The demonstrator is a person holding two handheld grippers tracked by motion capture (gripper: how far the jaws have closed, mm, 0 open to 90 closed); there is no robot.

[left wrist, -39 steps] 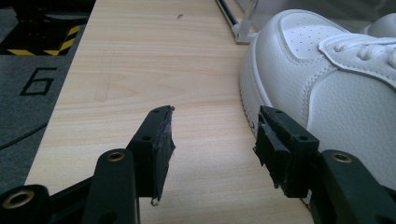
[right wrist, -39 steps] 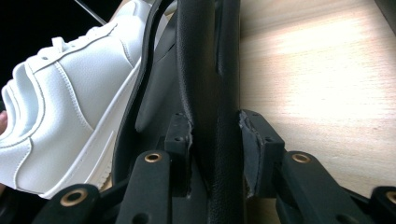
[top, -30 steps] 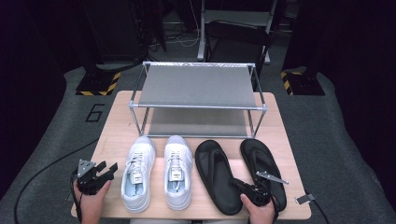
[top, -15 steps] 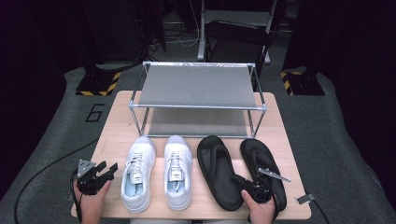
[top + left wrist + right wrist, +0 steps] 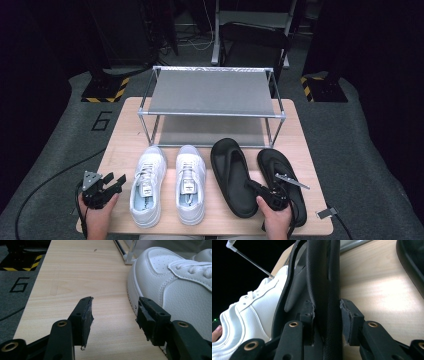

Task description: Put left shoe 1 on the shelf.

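Tilting up since half a second ago, the left black sandal [image 5: 234, 175], at 5 o'clock on the table [image 5: 300, 135], sits pinched by the right gripper [image 5: 265, 192]; lift it level toward the rack [image 5: 212, 92], left gripper [image 5: 112, 182] spread idle.

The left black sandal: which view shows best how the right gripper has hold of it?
The right gripper view: the left black sandal stands on edge, its sole clamped between the jaws of the right gripper. The high view shows the sandal whole, its heel at the gripper; the left gripper view adds nothing.
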